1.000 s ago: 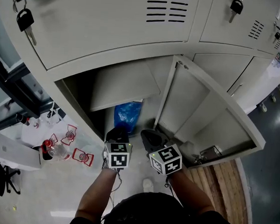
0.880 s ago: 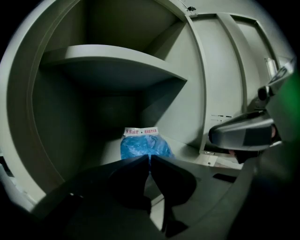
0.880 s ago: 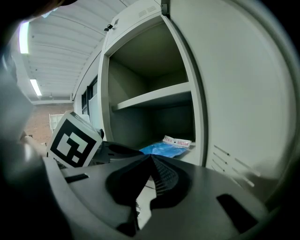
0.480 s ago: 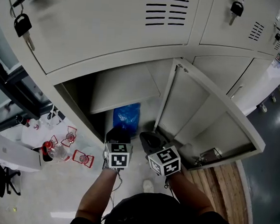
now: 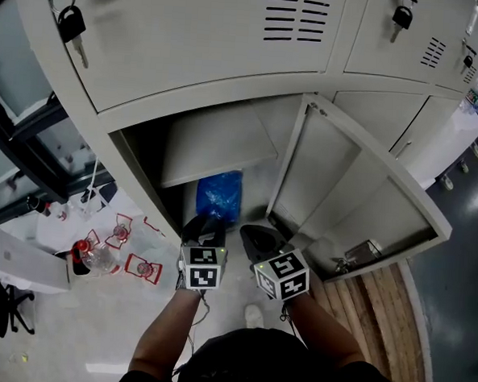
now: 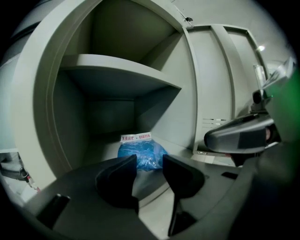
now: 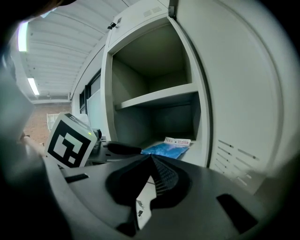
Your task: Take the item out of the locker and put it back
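Jaws on the left gripper (image 6: 150, 164): spread apart, just been opening, nothing pinched in them. Aimed straight into the open locker (image 5: 136, 152) at the blue bag (image 6: 140, 151), framed in the gap beyond the tips, no contact on either side. Jaws on the right gripper (image 7: 151, 159): pressed together tip to tip, empty too. Parked just beside the left one, both held low right at the mouth of the compartment, marker cubes facing up in the head view. Got the bag lying flat on the bottom of the locker, under the shelf (image 6: 117, 75), a bit in from the front edge, with a white label strip (image 6: 136, 137) along its far end. Nothing to see on the shelf itself from either gripper view. Door (image 5: 344, 184) swung wide open off to the right. Also spotted: a key (image 5: 71, 24) dangling from the closed locker door above, and some clear-and-red bits (image 5: 115, 239) on the floor to the left, well apart from the bag.
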Demonstrator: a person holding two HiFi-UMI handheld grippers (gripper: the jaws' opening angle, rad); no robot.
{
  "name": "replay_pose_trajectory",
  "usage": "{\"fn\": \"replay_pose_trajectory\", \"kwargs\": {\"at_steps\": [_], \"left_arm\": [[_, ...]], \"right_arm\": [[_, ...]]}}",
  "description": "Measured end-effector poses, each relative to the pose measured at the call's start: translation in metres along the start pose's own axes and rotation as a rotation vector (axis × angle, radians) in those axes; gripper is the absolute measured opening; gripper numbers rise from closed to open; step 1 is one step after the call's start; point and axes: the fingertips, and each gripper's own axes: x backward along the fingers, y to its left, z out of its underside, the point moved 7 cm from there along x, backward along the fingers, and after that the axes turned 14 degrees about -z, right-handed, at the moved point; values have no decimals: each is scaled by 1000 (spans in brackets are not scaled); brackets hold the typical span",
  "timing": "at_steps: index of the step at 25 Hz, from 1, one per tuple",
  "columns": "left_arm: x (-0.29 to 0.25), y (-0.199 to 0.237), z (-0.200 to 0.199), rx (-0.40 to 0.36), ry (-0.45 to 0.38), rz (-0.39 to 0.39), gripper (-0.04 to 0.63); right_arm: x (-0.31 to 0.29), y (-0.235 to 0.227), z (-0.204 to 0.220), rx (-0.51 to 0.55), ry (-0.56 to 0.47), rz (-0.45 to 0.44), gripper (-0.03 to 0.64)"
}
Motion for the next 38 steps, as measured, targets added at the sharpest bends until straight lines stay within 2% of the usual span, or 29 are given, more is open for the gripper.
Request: {"fn": "replay_pose_trajectory", "kwargs": {"at_steps": [10, 13, 21, 30, 38], "left_arm": [[58, 14, 12, 4, -40, 44, 169], [82, 24, 20, 15, -48, 45, 141], [146, 48, 47, 41, -51, 46, 15], [211, 63, 71, 71, -68, 120, 5], [250, 49, 83, 46, -73, 174, 5]], "right_arm": [[7, 41, 5, -6, -13, 22, -2], [9, 60, 10, -11, -12, 28, -2], [18, 115, 25, -21, -6, 43, -2], [32, 172, 41, -22, -10, 74, -2], [53, 203, 46, 0, -18, 75, -2]]}}
